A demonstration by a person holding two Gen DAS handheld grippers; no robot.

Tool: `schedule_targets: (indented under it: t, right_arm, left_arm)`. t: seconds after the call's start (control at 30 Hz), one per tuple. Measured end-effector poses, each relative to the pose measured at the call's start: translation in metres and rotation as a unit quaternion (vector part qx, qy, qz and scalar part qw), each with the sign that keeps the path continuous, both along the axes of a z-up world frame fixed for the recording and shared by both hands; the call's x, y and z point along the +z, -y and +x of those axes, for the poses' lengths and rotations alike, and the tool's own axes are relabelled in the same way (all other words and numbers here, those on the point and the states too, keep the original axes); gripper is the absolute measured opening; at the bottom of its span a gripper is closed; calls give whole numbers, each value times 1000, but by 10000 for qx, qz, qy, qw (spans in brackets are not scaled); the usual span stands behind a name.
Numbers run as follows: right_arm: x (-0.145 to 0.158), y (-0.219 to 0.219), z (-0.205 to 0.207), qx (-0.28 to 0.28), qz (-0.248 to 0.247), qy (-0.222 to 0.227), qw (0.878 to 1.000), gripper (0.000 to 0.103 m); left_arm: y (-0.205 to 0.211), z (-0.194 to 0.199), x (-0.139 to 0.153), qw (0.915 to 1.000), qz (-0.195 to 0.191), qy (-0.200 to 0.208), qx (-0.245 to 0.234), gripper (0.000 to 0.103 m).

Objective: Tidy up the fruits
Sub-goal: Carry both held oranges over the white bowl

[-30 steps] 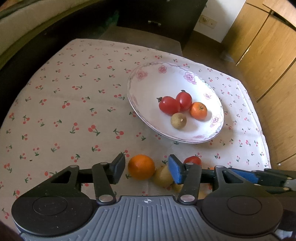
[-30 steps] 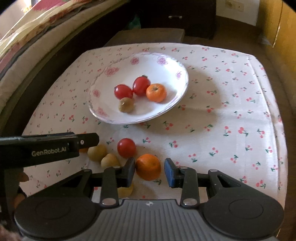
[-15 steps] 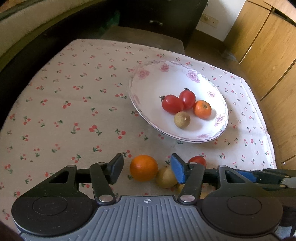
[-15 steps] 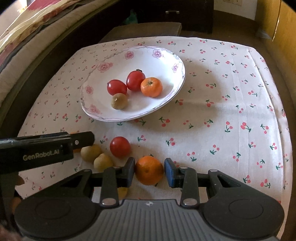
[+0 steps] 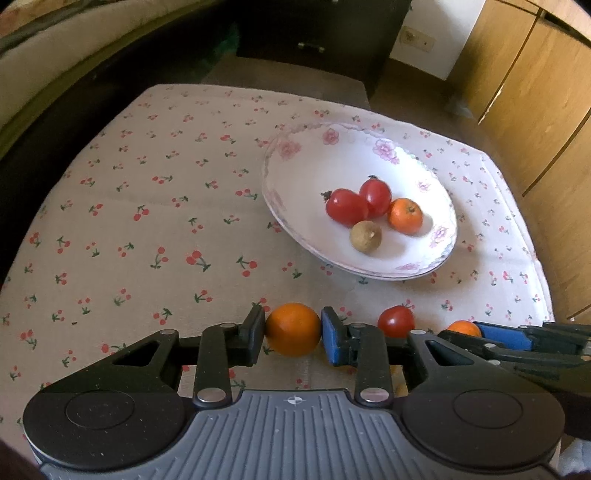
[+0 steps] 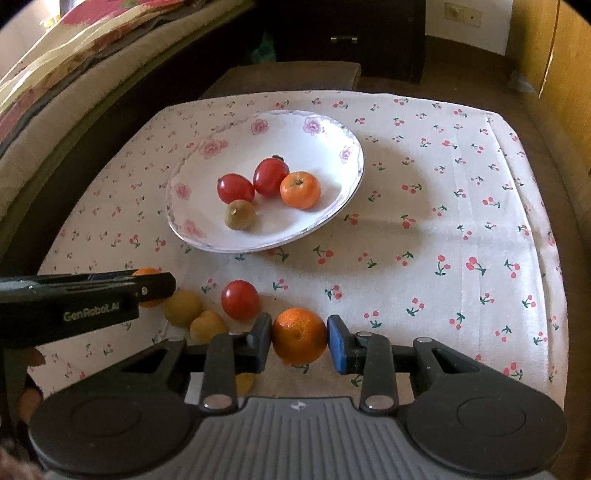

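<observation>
A white floral plate (image 5: 436,258) (image 6: 347,147) holds two red tomatoes (image 5: 347,206), a small orange (image 5: 404,216) and a brown longan (image 5: 365,237). My left gripper (image 5: 293,328) is shut on an orange (image 5: 293,328), just off the cloth. My right gripper (image 6: 300,336) is shut on another orange (image 6: 299,336). A loose tomato (image 6: 240,299) (image 5: 396,321) and two yellow-brown fruits (image 6: 183,308) lie on the cloth between the grippers. The right gripper also shows at the right edge of the left wrist view (image 5: 517,338).
The table wears a cherry-print cloth (image 5: 147,229). A bed (image 6: 74,74) runs along the left, dark furniture (image 6: 343,33) stands behind, and wooden cabinets (image 5: 528,92) stand at the right. A dark stool (image 6: 280,77) sits at the table's far edge.
Both grippers have closed their jaws onto their oranges. Both have drawn back slightly from the plate and risen a little.
</observation>
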State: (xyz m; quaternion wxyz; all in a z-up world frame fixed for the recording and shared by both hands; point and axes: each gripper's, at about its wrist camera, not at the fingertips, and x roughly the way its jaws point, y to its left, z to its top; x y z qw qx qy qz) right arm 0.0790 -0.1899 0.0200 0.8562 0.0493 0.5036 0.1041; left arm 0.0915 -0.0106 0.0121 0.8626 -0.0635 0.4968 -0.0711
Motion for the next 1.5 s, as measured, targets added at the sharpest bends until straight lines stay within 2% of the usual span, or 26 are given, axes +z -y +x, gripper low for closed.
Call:
schedule_targets:
  t: [0.33,0.67,1.03,1.5]
  right_arm:
    - [15,-1,6,-9,161,207,9997,34]
    - [27,-1,37,-146,313,412,9986,34]
    - [15,-3,68,-199,336,345,9986,34]
    - [17,-1,72,-296,460,452,9975,34]
  left_arm:
    - [4,0,17,9995,-229,181,-96,41]
    - [15,23,22,9991,-298,279,-100,41]
    - [17,54,13,9994,-301,189,24,41]
    - [15,55,16,9990,-378,224,93,42]
